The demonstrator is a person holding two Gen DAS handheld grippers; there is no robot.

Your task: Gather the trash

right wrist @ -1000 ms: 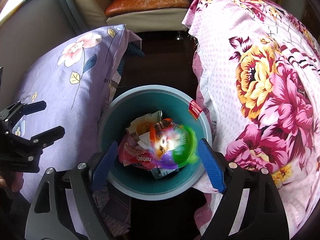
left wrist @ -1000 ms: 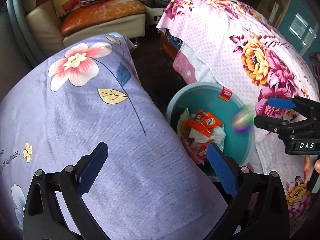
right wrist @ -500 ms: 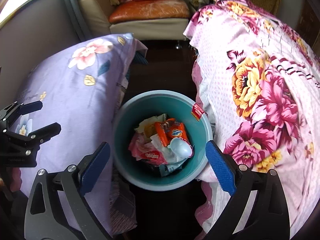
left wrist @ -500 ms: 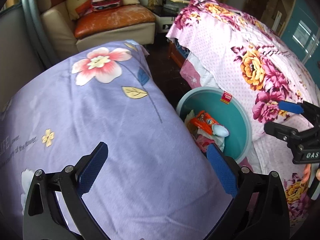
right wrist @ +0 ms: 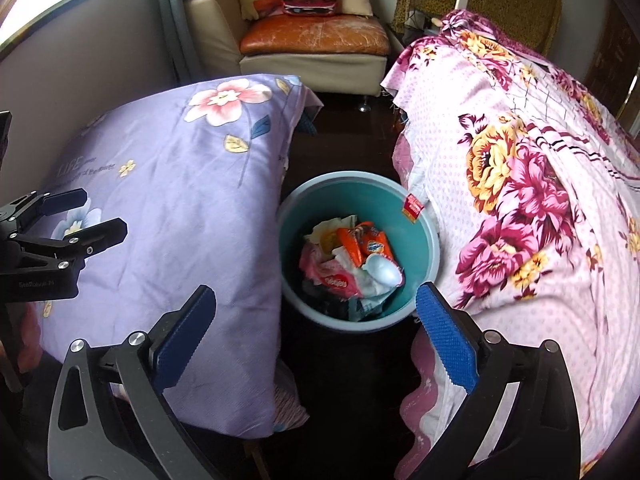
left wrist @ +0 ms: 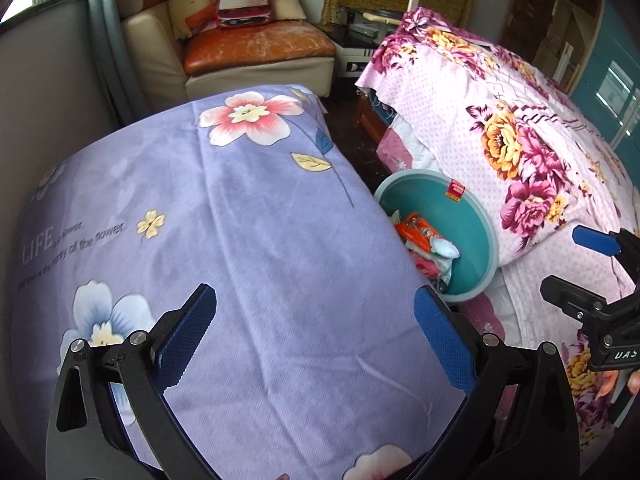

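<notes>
Lilac floral cover (right wrist: 168,208): draped just left of the bin; risk, a low-passing finger could snag it. Teal bin (right wrist: 424,248): on the dark floor between lilac cover and pink floral bedspread (right wrist: 520,200), holding the trash (right wrist: 352,260); risk, a knock would tip it. Right gripper (right wrist: 316,322): jaws just opened wide, nothing between them. Left gripper (left wrist: 316,334): spread, empty. Right view alone shows the bin's whole contents; left view hides half behind the cover.

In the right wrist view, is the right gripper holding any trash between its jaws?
No. The right gripper stands wide open with nothing between its jaws, and the wrappers lie inside the teal bin below.
</notes>
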